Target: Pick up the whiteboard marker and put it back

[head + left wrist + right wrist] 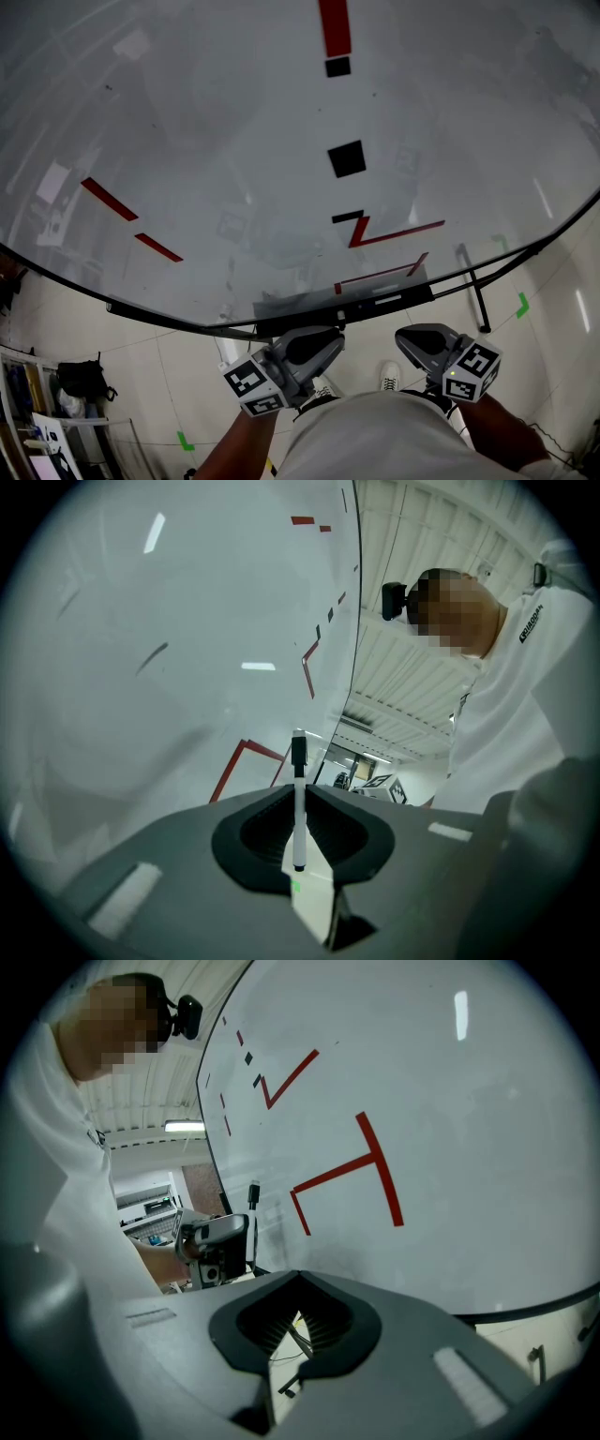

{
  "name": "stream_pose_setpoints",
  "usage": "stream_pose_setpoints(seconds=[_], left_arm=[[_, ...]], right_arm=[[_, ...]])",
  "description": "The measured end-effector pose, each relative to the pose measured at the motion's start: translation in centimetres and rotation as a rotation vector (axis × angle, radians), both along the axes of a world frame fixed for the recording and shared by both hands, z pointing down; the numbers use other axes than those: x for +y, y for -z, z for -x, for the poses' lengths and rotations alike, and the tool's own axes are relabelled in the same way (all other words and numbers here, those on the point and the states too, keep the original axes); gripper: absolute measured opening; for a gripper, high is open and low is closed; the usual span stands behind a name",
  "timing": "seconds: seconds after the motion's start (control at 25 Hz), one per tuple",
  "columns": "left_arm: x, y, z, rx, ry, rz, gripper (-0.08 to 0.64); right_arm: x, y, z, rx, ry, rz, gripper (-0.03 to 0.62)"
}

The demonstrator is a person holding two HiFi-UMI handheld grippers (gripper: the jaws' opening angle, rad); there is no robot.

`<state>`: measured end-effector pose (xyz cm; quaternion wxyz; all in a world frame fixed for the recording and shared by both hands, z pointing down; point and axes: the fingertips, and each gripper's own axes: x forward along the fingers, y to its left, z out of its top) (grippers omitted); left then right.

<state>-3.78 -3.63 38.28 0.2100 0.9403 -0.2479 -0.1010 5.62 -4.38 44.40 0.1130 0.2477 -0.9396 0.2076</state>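
Marker gripped, putting back yet to do

Left gripper (298,792) clamps the whiteboard marker (298,832) upright, with the whiteboard (141,667) ahead. Right gripper (298,1285) is closed, empty. Next, likely: lower it onto the board's tray (375,302).

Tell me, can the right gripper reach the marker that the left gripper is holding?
Probably yes. The marker stands clamped in the left gripper, its dark end poking out free, and nothing shows between the two grippers. The right gripper has its jaws shut, though, so it would need to open.
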Motion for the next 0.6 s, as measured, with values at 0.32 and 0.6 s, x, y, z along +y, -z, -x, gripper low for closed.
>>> stream_pose_setpoints(seconds=[0.32,0.6], left_arm=[[-0.2,-0.7,0.1,-0.039,0.002,0.002,0.055],[-0.3,-1.1,-0.2,-0.159,0.004,-0.053,0.055]], right_arm=[[-0.1,-0.2,0.0,-0.001,0.002,0.005,0.002],[-0.3,-0.4,0.0,0.002,-0.002,0.013,0.002]])
